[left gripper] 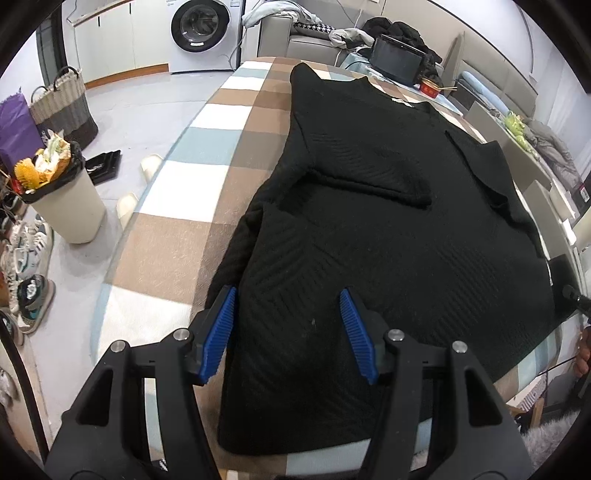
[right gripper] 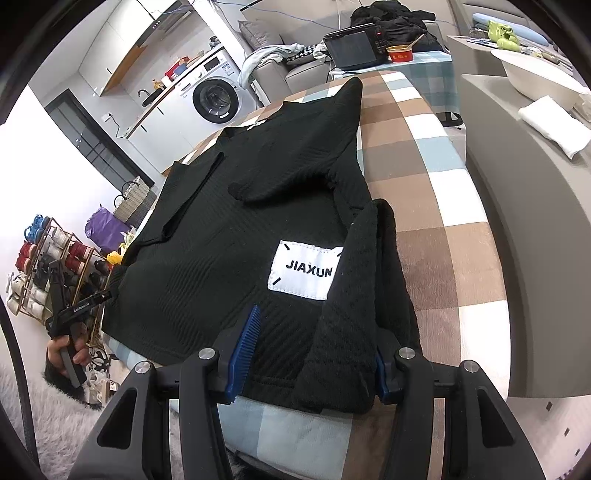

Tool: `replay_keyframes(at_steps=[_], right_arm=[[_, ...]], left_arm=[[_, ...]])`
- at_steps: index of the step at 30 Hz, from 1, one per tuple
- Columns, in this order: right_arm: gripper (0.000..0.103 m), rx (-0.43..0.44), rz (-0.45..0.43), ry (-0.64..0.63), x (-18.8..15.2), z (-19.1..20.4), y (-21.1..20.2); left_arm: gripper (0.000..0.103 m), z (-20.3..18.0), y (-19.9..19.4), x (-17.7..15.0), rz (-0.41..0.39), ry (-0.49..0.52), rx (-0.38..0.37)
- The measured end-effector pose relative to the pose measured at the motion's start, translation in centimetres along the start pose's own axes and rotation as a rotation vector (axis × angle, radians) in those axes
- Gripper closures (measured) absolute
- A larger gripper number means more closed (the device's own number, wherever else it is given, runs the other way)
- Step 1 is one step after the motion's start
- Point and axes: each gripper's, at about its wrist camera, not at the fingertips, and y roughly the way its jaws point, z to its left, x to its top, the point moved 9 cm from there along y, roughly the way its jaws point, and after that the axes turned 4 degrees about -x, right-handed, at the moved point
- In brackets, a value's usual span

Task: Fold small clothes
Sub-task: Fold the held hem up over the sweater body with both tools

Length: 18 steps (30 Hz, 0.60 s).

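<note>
A black knit sweater (left gripper: 388, 229) lies flat on a checked blanket (left gripper: 192, 229), both sleeves folded in over its body. My left gripper (left gripper: 288, 299) hangs open just above the sweater's near left hem corner, its blue pads (left gripper: 221, 328) apart and straddling the cloth. In the right wrist view the same sweater (right gripper: 221, 251) shows a white JIAXUN patch (right gripper: 303, 271). A sleeve (right gripper: 365, 295) lies folded along its right side. My right gripper (right gripper: 317, 343) is open over the near hem, the sleeve end between its pads; the right pad is partly hidden behind the cloth.
A full waste bin (left gripper: 70, 199), woven basket (left gripper: 62, 107) and shoes stand on the floor left of the table. A washing machine (left gripper: 203, 33), sofa with clothes, dark screen (left gripper: 399, 59) and red bowl (left gripper: 430, 88) lie beyond. A grey counter (right gripper: 524, 206) runs along the right.
</note>
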Motion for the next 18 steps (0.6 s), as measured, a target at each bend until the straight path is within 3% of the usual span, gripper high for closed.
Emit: replay_keyframes(at_steps=[4,5,6,8,9,10,12,18], right_arm=[[0.050,0.006,-0.001,0.004,0.1,0.1,0.2],[0.050,0.009,-0.001,0.005,0.0,0.2,0.2],[0.050,0.012,-0.002,0.007,0.0,0.2,0.2],[0.054,0.019,-0.003,0.020,0.2,0.2,0.3],[0.073,0.023,-0.004,0.025,0.2,0.2,0.4],[0.088,0.014,-0.005,0.012,0.3,0.3,0.6],[0.094,-0.019,-0.017,-0.012,0.5,0.3,0.6],[0.097,0.065,-0.169,0.014,2.4,0.8,-2.8]], left_arm=[[0.050,0.0,0.7,0.4,-0.006,-0.028,-0.017],[0.059,0.0,0.7,0.4,-0.008,-0.024,-0.013],[0.075,0.0,0.7,0.5,-0.011,-0.022,-0.012],[0.092,-0.3,0.5,0.6,-0.018,-0.030,-0.053],[0.096,-0.4,0.2,0.7,-0.031,-0.034,-0.076],[0.096,-0.5,-0.2,0.9,-0.043,-0.034,-0.087],[0.097,-0.8,-1.2,1.2,-0.073,-0.033,-0.111],[0.098,-1.2,-4.5,3.4,-0.174,-0.059,-0.199]])
